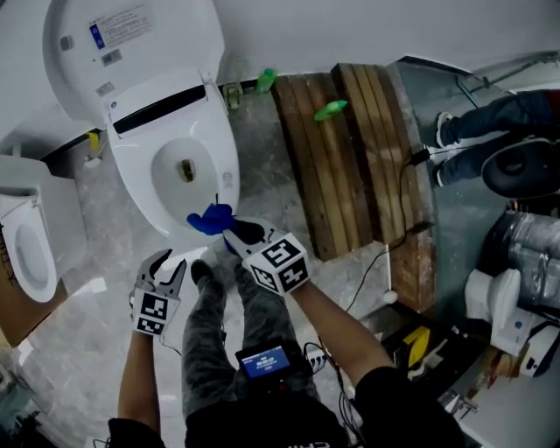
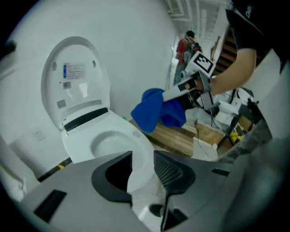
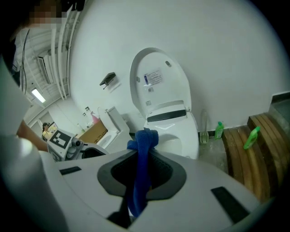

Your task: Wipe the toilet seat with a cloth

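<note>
Blue cloth, bunched and clamped tight in the right claw, sits at six o'clock of the toilet seat, poised for wiping; contact is hard to judge. Left claw, at seven o'clock, gapes empty, likely keeping clear.

Cloth: lower end lost from sight between your right gripper's jaws
Toilet: front rim covered by that cloth in your head view
Lid label: print too small for you to read
Second toilet: cut off by the head view's left edge
Bystander: only legs and shoes shown, rest cut by the right edge
Screen at your waist: text illegible
</note>
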`<state>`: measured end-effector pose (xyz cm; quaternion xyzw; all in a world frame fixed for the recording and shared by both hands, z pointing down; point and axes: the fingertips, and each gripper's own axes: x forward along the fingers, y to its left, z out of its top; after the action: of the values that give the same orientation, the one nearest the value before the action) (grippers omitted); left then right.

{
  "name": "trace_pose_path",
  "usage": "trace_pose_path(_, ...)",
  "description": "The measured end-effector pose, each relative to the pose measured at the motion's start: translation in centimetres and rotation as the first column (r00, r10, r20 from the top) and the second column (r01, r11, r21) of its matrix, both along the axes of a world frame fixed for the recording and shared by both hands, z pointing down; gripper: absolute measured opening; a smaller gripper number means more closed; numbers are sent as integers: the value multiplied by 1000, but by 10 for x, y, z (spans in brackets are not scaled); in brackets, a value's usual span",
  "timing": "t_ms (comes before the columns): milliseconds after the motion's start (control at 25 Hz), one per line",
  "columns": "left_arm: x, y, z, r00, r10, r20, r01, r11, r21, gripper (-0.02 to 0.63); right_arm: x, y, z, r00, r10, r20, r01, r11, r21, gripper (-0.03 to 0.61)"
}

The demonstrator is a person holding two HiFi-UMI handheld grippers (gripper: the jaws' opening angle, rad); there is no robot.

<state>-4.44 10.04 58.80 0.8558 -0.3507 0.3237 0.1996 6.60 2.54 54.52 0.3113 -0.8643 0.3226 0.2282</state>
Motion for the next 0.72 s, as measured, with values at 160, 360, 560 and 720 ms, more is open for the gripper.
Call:
trace_pose_path(160, -8, 8, 37, 974, 181, 136, -192, 978, 78, 168, 1, 7, 21, 994, 104, 34, -104, 995, -2, 48)
trace_pose_path(360, 2, 7, 93, 923, 277, 267, -317, 941, 121, 192, 6, 13, 58, 988, 154, 32, -154, 988, -3, 48)
trace_pose_path(560, 23, 16, 144, 879, 307, 366, -357, 931, 77, 261, 11, 25, 90, 995, 99, 21, -99, 995, 10, 48)
trace_pose_path(720, 38, 11, 182, 809, 332, 485, -418, 905, 80, 270, 27, 26, 116, 997, 69, 23, -70, 997, 30, 48)
